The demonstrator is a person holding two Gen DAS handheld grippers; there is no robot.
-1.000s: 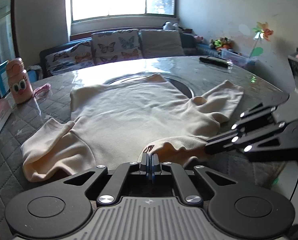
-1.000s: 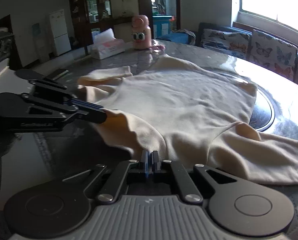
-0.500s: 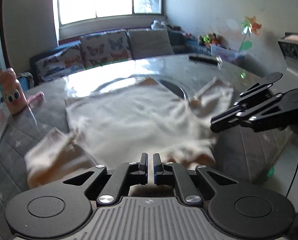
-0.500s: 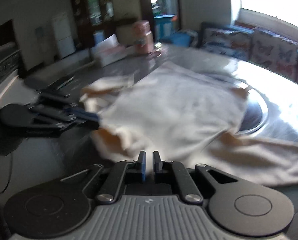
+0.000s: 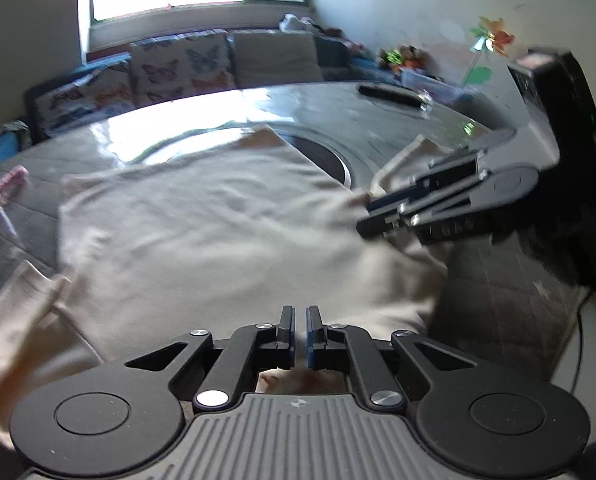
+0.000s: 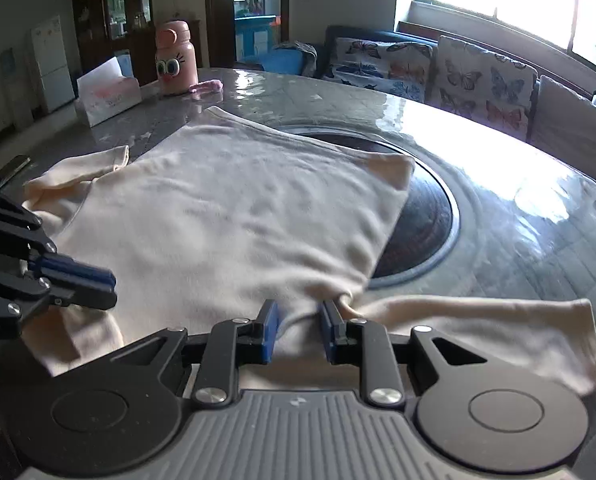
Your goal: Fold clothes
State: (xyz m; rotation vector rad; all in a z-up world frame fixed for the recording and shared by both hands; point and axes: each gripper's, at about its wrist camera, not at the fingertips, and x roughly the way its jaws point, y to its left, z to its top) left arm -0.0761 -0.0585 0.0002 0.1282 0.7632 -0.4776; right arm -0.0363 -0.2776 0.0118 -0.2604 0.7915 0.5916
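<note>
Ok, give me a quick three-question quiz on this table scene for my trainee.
1. True or false: the cream shirt lies spread out on the table.
2. What stands beside the pink bottle? A) tissue box B) kettle C) lamp
3. Fill in: the dark disc in the table's middle is partly covered by the ____.

Key: 1 true; 2 A; 3 shirt.

Cream soft cotton long-sleeved top [image 6: 233,216], spread flat and lightly wrinkled, just ahead of both jaws, sleeves trailing out sideways.
</note>
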